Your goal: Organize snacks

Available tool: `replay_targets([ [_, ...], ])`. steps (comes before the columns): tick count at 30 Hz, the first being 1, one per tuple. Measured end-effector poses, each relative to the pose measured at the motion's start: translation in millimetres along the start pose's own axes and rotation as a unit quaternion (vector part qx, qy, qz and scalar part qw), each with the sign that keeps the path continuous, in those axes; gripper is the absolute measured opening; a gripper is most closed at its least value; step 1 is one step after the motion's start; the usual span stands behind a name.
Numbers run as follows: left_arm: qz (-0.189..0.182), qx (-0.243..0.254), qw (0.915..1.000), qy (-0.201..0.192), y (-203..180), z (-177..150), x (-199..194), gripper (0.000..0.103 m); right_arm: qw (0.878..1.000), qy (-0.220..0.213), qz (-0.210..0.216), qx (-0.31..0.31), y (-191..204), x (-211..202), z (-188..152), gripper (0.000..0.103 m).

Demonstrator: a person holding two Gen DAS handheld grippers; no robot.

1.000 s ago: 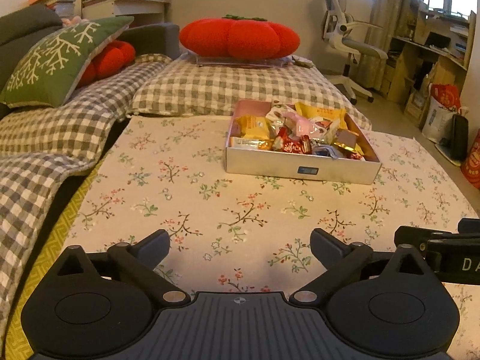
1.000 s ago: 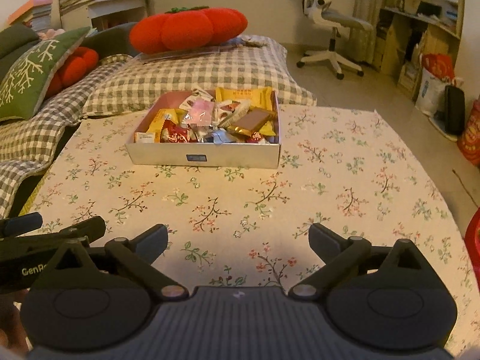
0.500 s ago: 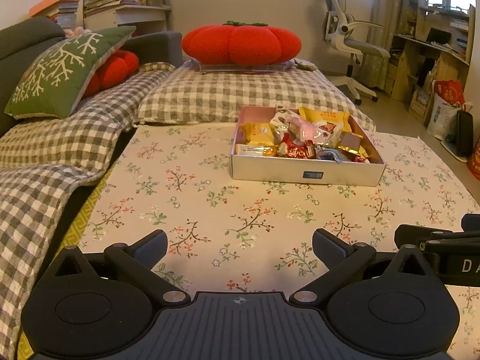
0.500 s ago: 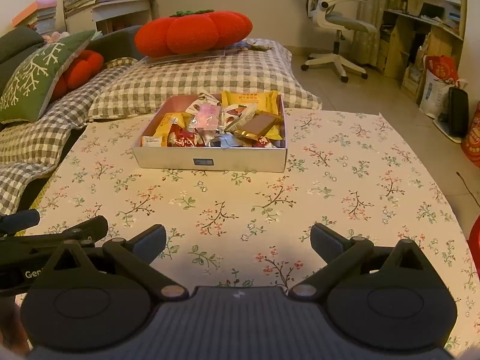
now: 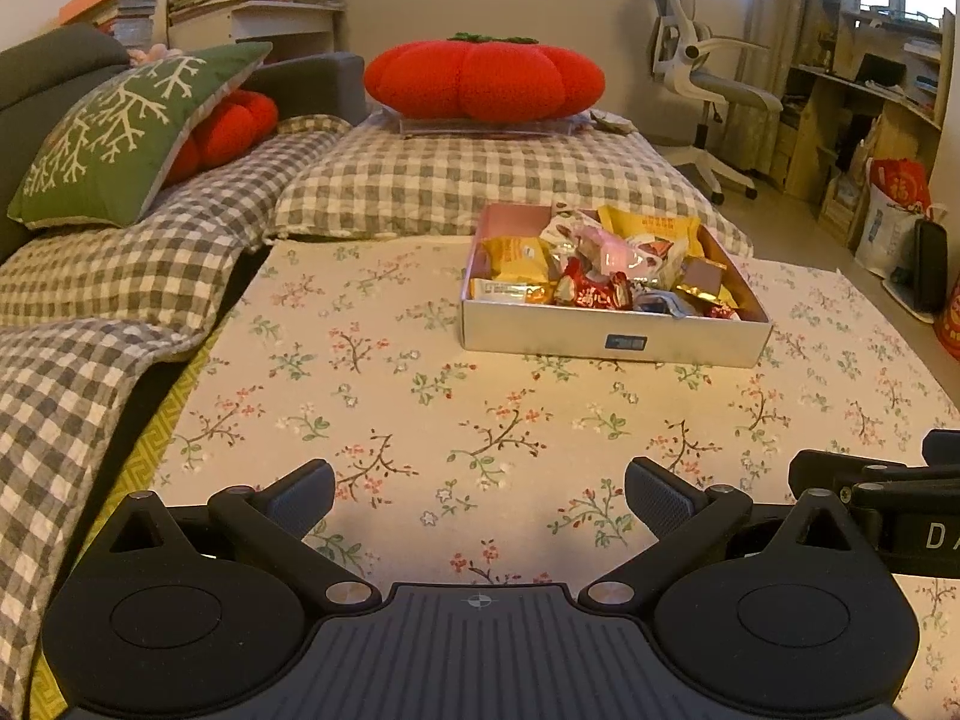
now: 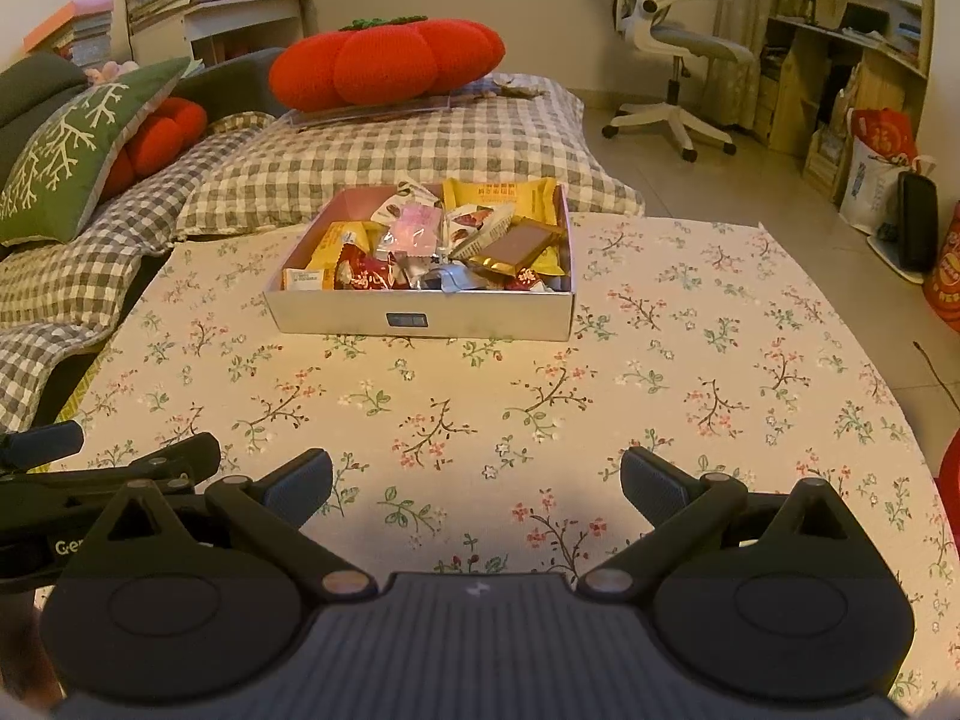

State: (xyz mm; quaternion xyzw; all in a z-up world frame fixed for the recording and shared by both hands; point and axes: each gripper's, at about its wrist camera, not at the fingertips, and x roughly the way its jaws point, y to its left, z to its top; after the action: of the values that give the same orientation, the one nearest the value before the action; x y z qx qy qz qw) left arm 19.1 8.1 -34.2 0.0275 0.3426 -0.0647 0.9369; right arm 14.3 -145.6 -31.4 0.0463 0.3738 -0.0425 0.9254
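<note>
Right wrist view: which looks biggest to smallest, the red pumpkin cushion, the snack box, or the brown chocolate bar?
1. Snack box
2. Red pumpkin cushion, close behind; it sits farther away, so its true size is unsure.
3. Brown chocolate bar

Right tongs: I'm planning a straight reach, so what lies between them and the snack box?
Only bare floral tablecloth lies between the open right tongs and the snack box, as the right wrist view shows.

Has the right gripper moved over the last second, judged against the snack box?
Yes. The right gripper has backed away and risen slightly: the snack box sits higher and smaller in its view. Jaws open.
</note>
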Motion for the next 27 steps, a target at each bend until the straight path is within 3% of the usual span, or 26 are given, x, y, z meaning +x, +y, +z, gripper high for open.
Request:
replay_targets([
  [27,0.006,0.001,1.0,0.001,0.2,-0.6,-0.5,0.103,1.0,0.003,0.0,-0.002,2.2,0.8,-1.2,0.102],
])
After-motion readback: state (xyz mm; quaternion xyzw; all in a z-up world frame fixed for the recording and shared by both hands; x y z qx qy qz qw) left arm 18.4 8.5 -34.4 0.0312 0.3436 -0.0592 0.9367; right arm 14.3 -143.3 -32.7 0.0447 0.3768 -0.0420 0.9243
